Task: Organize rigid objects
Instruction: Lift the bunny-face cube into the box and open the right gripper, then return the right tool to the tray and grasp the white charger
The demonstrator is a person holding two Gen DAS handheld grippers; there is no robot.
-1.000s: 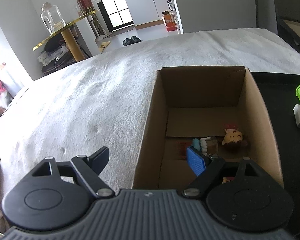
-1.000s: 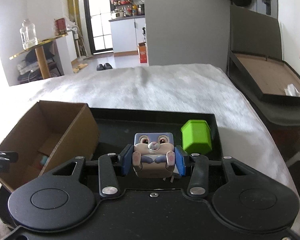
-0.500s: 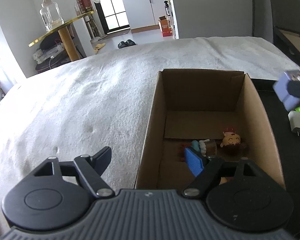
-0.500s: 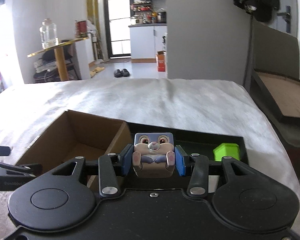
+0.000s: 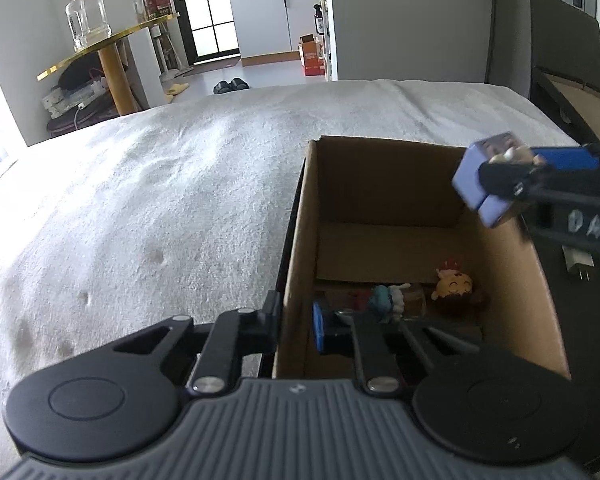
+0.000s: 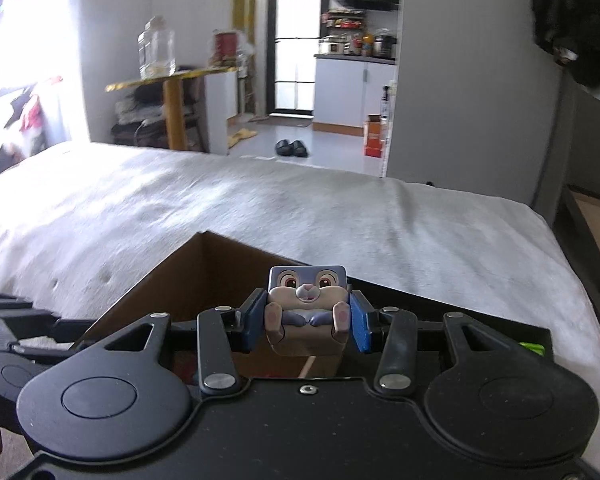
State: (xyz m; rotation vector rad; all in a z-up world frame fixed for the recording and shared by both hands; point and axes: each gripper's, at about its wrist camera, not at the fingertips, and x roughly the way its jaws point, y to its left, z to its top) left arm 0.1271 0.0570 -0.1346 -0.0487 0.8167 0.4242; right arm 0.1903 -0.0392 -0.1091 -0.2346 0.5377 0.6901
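One rabbit cube (image 6: 306,310), pinched by the right gripper (image 6: 306,320), now hangs over the cardboard box (image 5: 500,248); the left gripper (image 5: 296,322) has clamped its near-left wall.

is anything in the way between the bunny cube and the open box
Nothing visible. The bunny cube, clamped in the right gripper, hangs over the cardboard box; its top is open, and two small figures lie at the near end.

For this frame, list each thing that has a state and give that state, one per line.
Right hand-held gripper: shut on the bunny cube, held above the box.
Left hand-held gripper: shut on the box wall, one finger inside, one outside.
Box: open-topped, upright, on the bed.
Yellow figure: lying in the box.
Blue figure: lying in the box.
Charger: unplugged, outside the box.
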